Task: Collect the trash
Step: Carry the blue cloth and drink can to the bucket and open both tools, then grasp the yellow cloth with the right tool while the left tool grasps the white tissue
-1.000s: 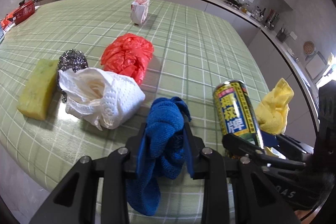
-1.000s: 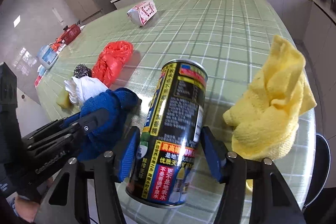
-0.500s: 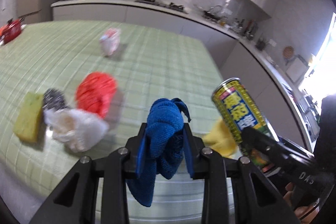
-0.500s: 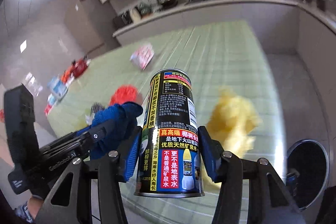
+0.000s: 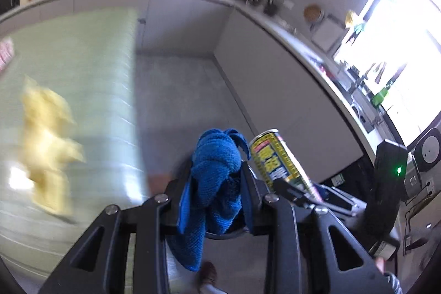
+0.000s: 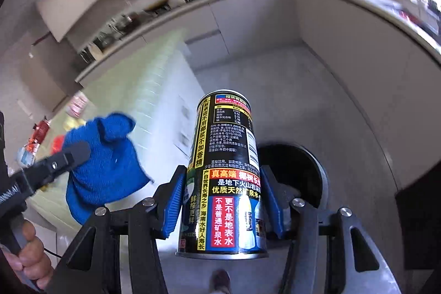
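Green-checked table [image 5: 82, 68] fills the left of the left wrist view, blurred, a yellow cloth [image 5: 46, 145] lying on it at middle left; grey floor [image 6: 289, 90] occupies the centre of both views; round black bin [image 6: 297, 170], lower right of centre in the right wrist view, sits on the floor directly behind the can; blue cloth [image 5: 215, 183], bottom centre, is clamped between the pads of the left gripper [image 5: 217, 200] and hangs below them; black-and-yellow drink can [image 6: 223, 178] stands upright, bottom centre, pinched at narrow spread by the blue pads of the right gripper [image 6: 220, 200], whose jaws closed slightly just before this moment; a hand [image 6: 24, 258] grips a handle at lower left
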Action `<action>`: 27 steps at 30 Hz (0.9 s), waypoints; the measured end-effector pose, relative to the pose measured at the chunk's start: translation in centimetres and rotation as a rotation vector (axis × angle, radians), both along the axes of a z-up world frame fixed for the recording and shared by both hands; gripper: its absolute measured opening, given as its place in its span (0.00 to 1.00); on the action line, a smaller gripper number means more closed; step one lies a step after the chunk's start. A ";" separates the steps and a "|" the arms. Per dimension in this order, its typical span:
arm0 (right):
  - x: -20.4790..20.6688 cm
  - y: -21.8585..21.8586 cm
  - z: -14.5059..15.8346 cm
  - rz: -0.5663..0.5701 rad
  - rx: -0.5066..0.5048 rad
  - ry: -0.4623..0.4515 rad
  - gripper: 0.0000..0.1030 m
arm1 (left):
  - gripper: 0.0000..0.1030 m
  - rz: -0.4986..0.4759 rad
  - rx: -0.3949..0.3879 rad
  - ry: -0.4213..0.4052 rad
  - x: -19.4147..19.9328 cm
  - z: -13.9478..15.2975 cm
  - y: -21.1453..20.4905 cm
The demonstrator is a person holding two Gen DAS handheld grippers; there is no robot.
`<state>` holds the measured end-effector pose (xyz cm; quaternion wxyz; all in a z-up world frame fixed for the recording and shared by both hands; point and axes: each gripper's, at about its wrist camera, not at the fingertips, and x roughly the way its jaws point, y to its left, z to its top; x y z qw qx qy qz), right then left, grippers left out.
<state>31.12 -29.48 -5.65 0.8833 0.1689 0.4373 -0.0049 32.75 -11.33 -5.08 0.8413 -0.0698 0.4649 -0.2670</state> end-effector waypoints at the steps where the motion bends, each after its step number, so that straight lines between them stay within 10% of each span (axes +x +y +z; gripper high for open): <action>1: -0.2 -1.3 -1.1 0.003 0.004 0.020 0.54 | 0.32 0.003 0.012 0.025 0.0 -1.5 -1.8; 12: 2.4 -8.1 -12.2 0.135 0.015 0.190 0.61 | 0.46 0.116 0.181 0.226 3.4 -14.6 -9.0; 27: 2.2 -2.7 2.4 0.176 0.054 -0.063 0.62 | 0.60 0.273 0.149 -0.076 -2.0 3.0 3.5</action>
